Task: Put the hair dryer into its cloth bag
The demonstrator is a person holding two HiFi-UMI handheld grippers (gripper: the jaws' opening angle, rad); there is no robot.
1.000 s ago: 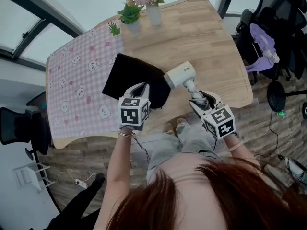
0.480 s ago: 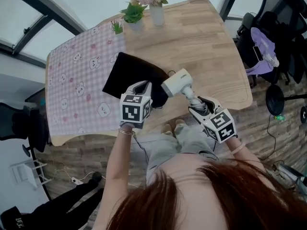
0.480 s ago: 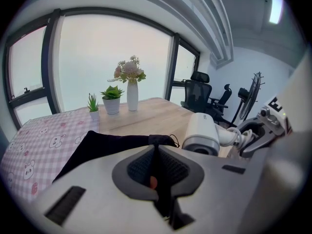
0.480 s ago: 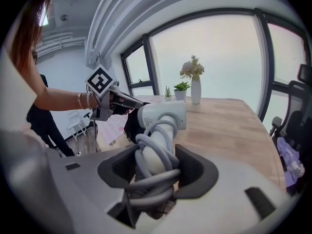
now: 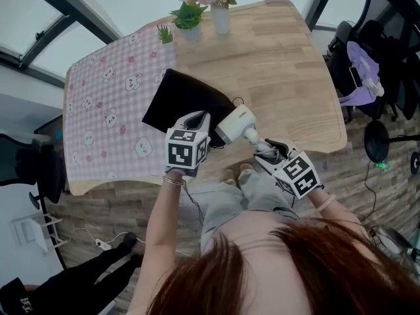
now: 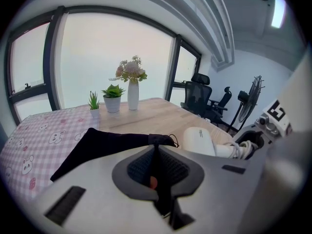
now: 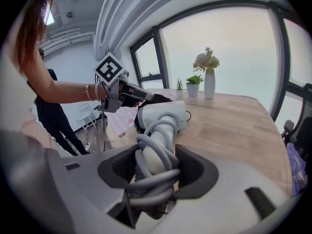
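A black cloth bag (image 5: 180, 101) lies on the wooden table (image 5: 282, 64), partly over the pink cloth. My left gripper (image 5: 199, 125) is shut on the bag's near edge (image 6: 155, 145) and holds it lifted off the table. A white hair dryer (image 5: 234, 122) with its grey cord wound round the handle (image 7: 157, 152) is held by that handle in my right gripper (image 5: 270, 151). The dryer's head (image 7: 161, 115) points at the bag's mouth, right beside the left gripper (image 7: 131, 92). The dryer (image 6: 200, 140) shows just right of the bag's opening in the left gripper view.
A pink bunny-print cloth (image 5: 108, 110) covers the table's left part. Two small potted plants (image 5: 188, 20) and a vase of flowers (image 5: 218, 5) stand at the far edge. Office chairs (image 5: 371, 58) and a standing fan (image 6: 251, 94) are off to the right.
My right gripper has carried the hair dryer leftward and turned it, so its head now sits close to the bag's opening. The left gripper has stayed put with the bag edge.
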